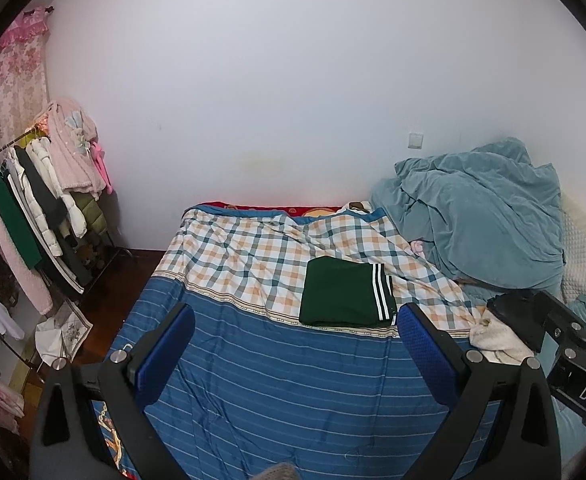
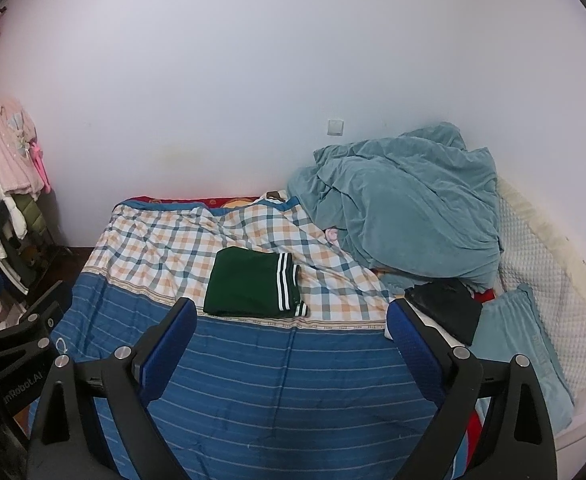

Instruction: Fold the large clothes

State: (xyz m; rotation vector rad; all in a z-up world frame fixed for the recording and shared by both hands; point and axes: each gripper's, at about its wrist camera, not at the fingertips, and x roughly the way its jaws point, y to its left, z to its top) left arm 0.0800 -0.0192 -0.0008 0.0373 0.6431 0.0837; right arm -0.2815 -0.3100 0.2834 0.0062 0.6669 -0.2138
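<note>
Both the left gripper (image 1: 295,354) and right gripper (image 2: 291,344) hover wide open and empty, nearer than the folded green garment (image 1: 343,294). It lies flat on the bed (image 1: 277,392), with a teal blanket (image 1: 489,212) heaped beyond it.

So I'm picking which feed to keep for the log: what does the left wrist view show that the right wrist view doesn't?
Only the left wrist view shows the whole clothes rack and the crumpled white cloth on the floor. Only the right wrist view shows the light blue pillow and the whole black garment. Both show the folded green garment on the checked quilt, the heaped teal blanket, and open grippers holding nothing: left gripper, right gripper.
</note>
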